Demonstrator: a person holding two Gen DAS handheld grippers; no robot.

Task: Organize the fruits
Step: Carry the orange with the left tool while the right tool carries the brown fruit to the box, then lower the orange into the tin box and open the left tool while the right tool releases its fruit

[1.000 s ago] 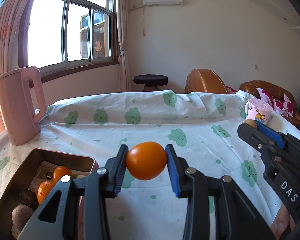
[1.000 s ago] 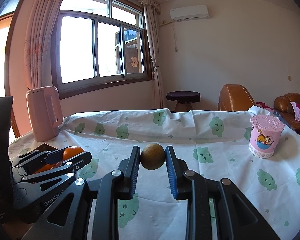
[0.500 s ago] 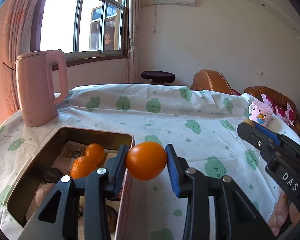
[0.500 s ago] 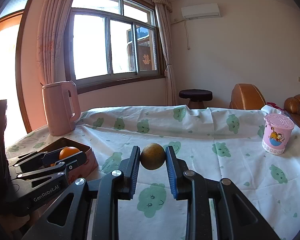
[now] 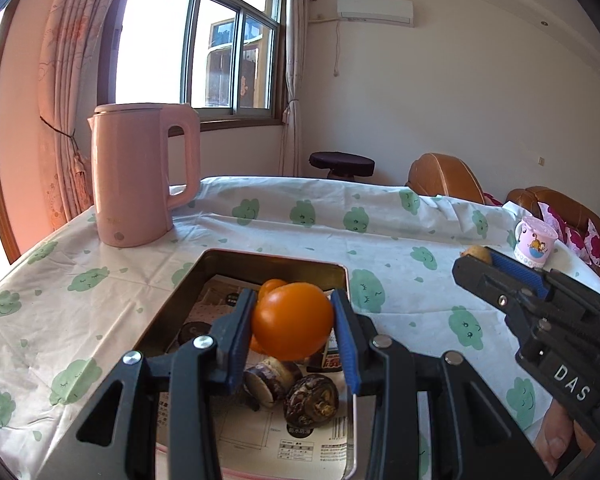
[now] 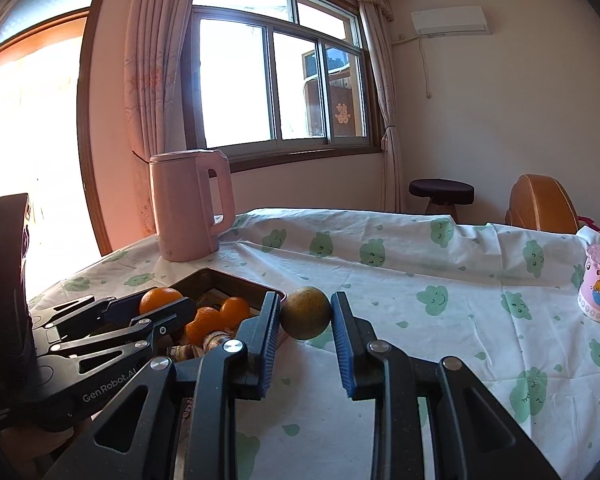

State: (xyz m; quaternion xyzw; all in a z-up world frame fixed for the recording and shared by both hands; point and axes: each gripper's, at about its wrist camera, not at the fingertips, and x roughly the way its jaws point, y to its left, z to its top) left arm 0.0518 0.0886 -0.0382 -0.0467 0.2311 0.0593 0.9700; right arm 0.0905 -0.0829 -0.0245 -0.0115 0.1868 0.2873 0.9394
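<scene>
My left gripper [image 5: 294,330] is shut on an orange fruit [image 5: 292,322] and hangs over the open metal tin [image 5: 260,266]. In the tin lie more orange fruits [image 5: 272,286] and two dark brown fruits [image 5: 310,400] on printed paper. My right gripper [image 6: 306,318] is shut on a small brownish-green round fruit [image 6: 305,317], just right of the tin's corner [image 6: 276,292]. The left gripper [image 6: 156,312] with its orange fruit [image 6: 160,300] shows at the left of the right wrist view. The right gripper [image 5: 480,258] shows at the right edge of the left wrist view.
A pink kettle [image 5: 140,176] stands behind the tin at the table's left. A pink lidded cup [image 5: 536,242] sits at the far right. The table wears a white cloth with green clouds [image 6: 420,280]. A stool [image 6: 440,192] and brown sofa [image 5: 444,178] lie beyond.
Both grippers moved left across the table, each keeping its fruit. The left one went from over the cloth to over the tin; the right one came up beside the tin's corner.
</scene>
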